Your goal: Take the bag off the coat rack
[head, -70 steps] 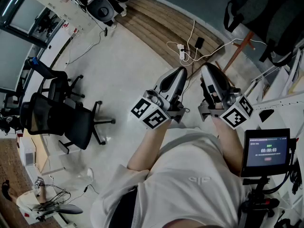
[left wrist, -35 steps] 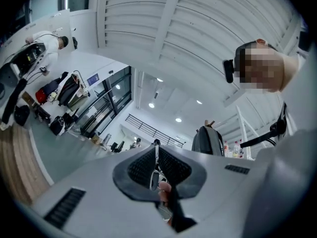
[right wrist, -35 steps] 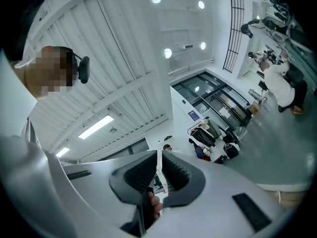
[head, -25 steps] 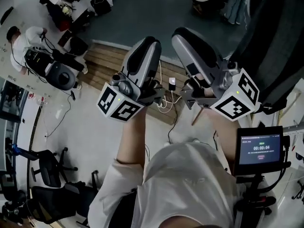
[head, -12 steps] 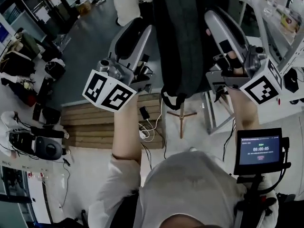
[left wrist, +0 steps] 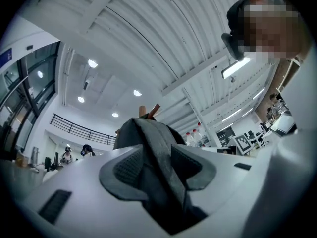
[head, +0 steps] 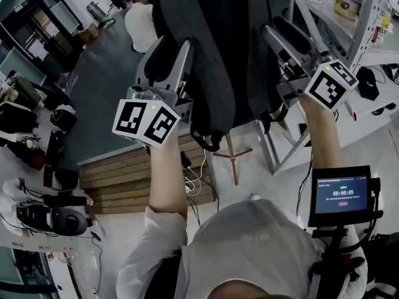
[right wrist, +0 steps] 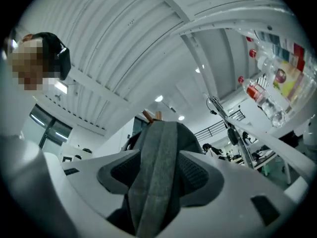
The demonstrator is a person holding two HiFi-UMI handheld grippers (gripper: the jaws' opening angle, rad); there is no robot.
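Observation:
A dark grey backpack (head: 230,55) hangs from a wooden coat rack, whose pole and feet (head: 232,157) show below it. My left gripper (head: 171,52) is raised against the bag's left side and my right gripper (head: 283,36) against its right side. In the left gripper view a grey strap (left wrist: 158,152) runs between the jaws of the left gripper (left wrist: 157,168) up to the rack's pegs (left wrist: 148,110). In the right gripper view another strap (right wrist: 159,157) lies between the jaws of the right gripper (right wrist: 158,175) below the pegs (right wrist: 151,115). Both pairs of jaws are opening, not clamped.
A metal shelf unit (head: 368,17) with bottles stands close on the right. A wooden platform (head: 137,173) with cables lies on the floor behind the rack. A small timer screen (head: 341,194) sits at my right. A person in white (head: 140,23) is seated farther back.
The view has swung up from the floor to the hanging backpack. Both grippers have risen and now flank the bag, each with a strap between its jaws.

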